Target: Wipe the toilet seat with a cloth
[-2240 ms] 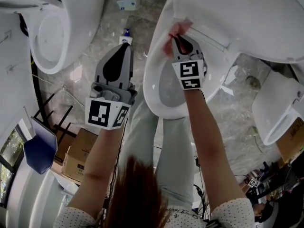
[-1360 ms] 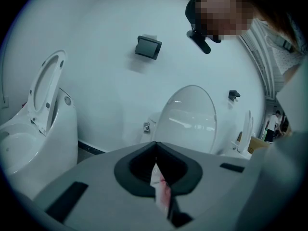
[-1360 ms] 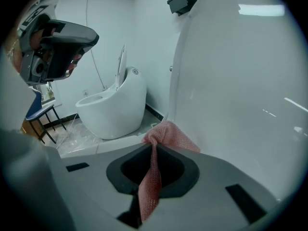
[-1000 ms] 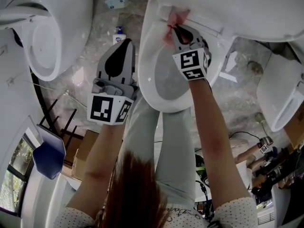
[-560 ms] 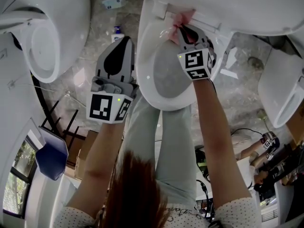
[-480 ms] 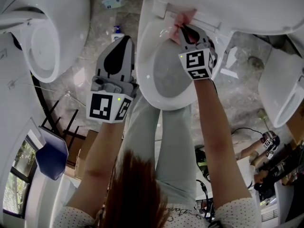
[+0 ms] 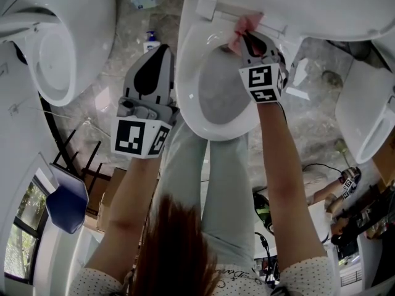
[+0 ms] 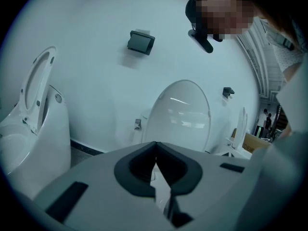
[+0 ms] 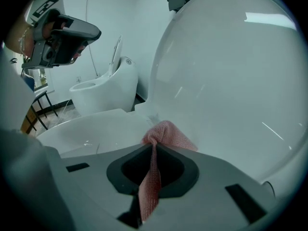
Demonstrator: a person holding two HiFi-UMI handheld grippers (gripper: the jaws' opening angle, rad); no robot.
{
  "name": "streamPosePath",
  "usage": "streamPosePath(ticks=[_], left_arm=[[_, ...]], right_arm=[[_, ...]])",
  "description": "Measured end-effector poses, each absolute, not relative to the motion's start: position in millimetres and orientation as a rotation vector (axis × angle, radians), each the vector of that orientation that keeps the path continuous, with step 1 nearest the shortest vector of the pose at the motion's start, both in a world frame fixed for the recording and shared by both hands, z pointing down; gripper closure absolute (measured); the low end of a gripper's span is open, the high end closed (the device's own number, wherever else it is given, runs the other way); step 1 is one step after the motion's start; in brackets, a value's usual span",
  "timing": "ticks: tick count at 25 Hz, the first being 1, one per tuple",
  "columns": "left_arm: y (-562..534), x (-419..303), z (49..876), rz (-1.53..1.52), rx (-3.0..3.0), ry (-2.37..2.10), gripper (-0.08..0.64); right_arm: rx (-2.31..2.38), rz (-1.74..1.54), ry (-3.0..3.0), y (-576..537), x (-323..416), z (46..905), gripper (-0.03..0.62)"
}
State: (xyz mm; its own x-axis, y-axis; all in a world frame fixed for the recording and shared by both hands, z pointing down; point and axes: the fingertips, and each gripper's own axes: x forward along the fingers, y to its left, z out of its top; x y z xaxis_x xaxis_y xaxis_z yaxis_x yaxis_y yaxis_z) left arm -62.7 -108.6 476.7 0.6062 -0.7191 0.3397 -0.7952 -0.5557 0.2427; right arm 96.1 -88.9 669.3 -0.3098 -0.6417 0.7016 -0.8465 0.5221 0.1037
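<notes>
A white toilet stands in front of me with its seat (image 7: 188, 85) down and its lid (image 7: 321, 8) raised. My right gripper (image 7: 245, 34) is shut on a pink cloth (image 7: 244, 27), pressing it onto the back of the seat near the hinge. In the right gripper view the cloth (image 9: 163, 134) bunches at the jaw tips against the seat (image 9: 91, 129), below the lid (image 9: 226, 81). My left gripper (image 7: 162, 53) hovers left of the bowl, jaws together and holding nothing. In the left gripper view it (image 8: 155, 146) points at a raised lid (image 8: 180, 114).
Another white toilet (image 7: 62, 36) stands to the left and a third (image 7: 364, 122) to the right. A soap bottle (image 7: 150, 41) and a small box (image 7: 145, 0) lie on the marble floor. A blue chair (image 7: 65, 202) and cardboard boxes (image 7: 108, 199) sit at lower left.
My right gripper has carried the pink cloth rightward along the back of the seat, from the left part toward the hinge. The left gripper has stayed put.
</notes>
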Motion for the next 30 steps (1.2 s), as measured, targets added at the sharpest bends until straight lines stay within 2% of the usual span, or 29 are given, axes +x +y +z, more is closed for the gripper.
streamPosePath(ticks=[30], left_arm=[[-94, -44, 471, 0.293, 2.485, -1.183, 0.561]], right_arm=[[1.253, 0.437, -1.933, -54, 156, 671, 0.557]])
